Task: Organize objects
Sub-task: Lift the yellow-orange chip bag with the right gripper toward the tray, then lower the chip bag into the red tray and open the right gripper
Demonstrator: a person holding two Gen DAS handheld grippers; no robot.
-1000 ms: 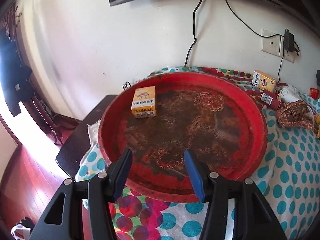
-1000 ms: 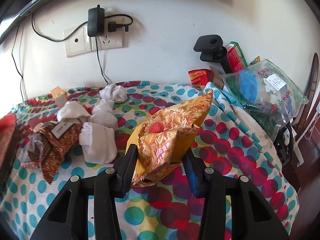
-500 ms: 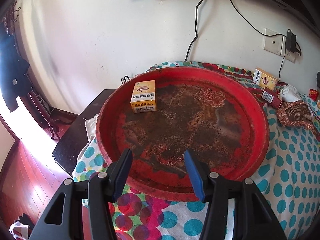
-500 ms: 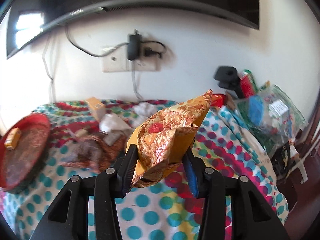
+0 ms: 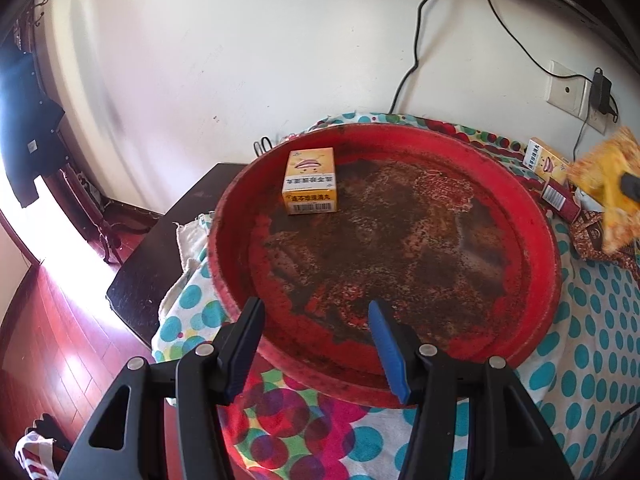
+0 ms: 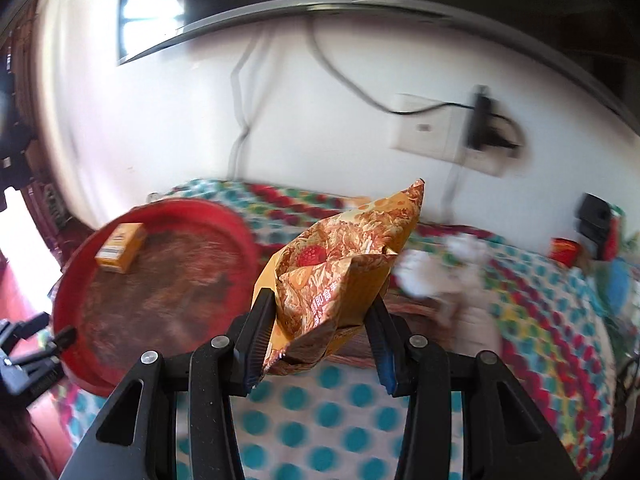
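Snack bag [image 6: 340, 268] clamped in right gripper [image 6: 320, 344], held above the cloth [image 6: 320, 400] right of the red tray [image 6: 160, 280]; background blurred, bag's base hidden by the fingers. Left gripper [image 5: 316, 344] gapes empty over the tray rim. Versus 0.5 s ago, the tray looms nearer in the right view.

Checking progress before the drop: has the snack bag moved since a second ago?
Yes. The snack bag, clamped in the right hand-held gripper, has swung left, away from the wall socket, toward the red tray.
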